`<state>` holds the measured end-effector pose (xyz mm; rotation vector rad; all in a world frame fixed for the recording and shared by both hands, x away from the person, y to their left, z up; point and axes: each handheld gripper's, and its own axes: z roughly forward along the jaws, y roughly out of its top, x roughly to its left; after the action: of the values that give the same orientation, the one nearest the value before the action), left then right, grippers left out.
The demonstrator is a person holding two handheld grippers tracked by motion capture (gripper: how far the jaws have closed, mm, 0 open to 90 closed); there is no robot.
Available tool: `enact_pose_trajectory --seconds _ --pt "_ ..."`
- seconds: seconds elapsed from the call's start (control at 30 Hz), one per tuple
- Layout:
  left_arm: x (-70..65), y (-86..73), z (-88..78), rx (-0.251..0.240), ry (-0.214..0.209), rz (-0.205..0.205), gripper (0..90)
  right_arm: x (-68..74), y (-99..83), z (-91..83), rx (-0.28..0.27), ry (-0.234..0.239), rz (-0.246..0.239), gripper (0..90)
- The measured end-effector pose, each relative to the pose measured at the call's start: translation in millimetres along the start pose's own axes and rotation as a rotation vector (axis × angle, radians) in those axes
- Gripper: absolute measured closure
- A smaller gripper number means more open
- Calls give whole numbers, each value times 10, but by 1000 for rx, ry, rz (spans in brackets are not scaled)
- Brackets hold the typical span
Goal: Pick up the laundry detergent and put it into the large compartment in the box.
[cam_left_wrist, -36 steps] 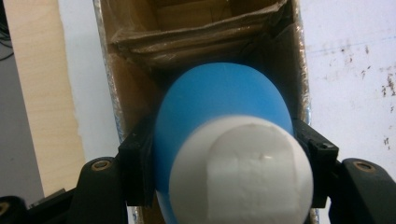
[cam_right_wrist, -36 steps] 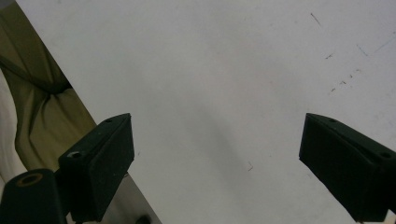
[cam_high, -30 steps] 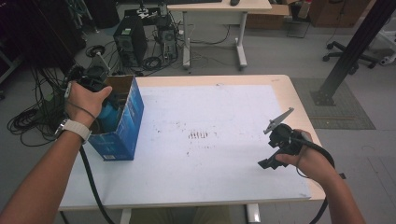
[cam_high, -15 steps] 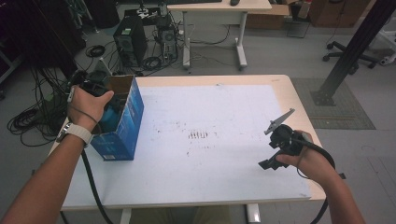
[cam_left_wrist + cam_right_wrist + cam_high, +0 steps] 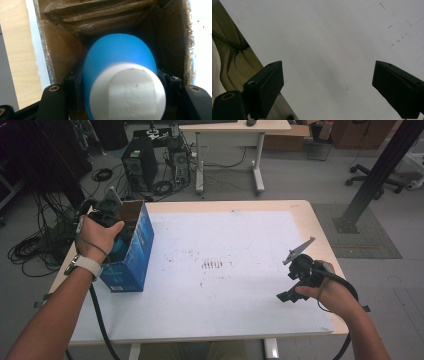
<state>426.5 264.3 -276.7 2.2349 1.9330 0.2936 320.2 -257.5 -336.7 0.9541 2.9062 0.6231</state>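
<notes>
Right tool (image 5: 292,282): near edge of the worktop (image 5: 240,320), at its right side, held low over bare white surface. Its jaws stand wide apart with nothing between them (right gripper view); idle.

Left tool (image 5: 107,215): farther back at the worktop's left edge, reaching down into the open top of the blue cardboard box (image 5: 132,262). Left gripper view: jaws clamped on either side of a blue bottle with a white cap (image 5: 120,75), cap end toward the camera, body pointing into the brown inside of the box.

Status (judgement): bottle gripped and sitting inside the box mouth, not clear of it. Cannot tell from one moment whether it goes in or comes out. Either way the transfer is mid-way: left to do is carrying through and letting go. Nothing else lies on the white sheet.

Beyond the worktop: computer towers (image 5: 140,167), cables on floor.
</notes>
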Motion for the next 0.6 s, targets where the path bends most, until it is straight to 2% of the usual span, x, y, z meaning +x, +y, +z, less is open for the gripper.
enact_pose_trajectory --seconds 0.6 --pt "57 -6 45 -14 -15 -13 369 -5 25 39 10 5 -4 105"
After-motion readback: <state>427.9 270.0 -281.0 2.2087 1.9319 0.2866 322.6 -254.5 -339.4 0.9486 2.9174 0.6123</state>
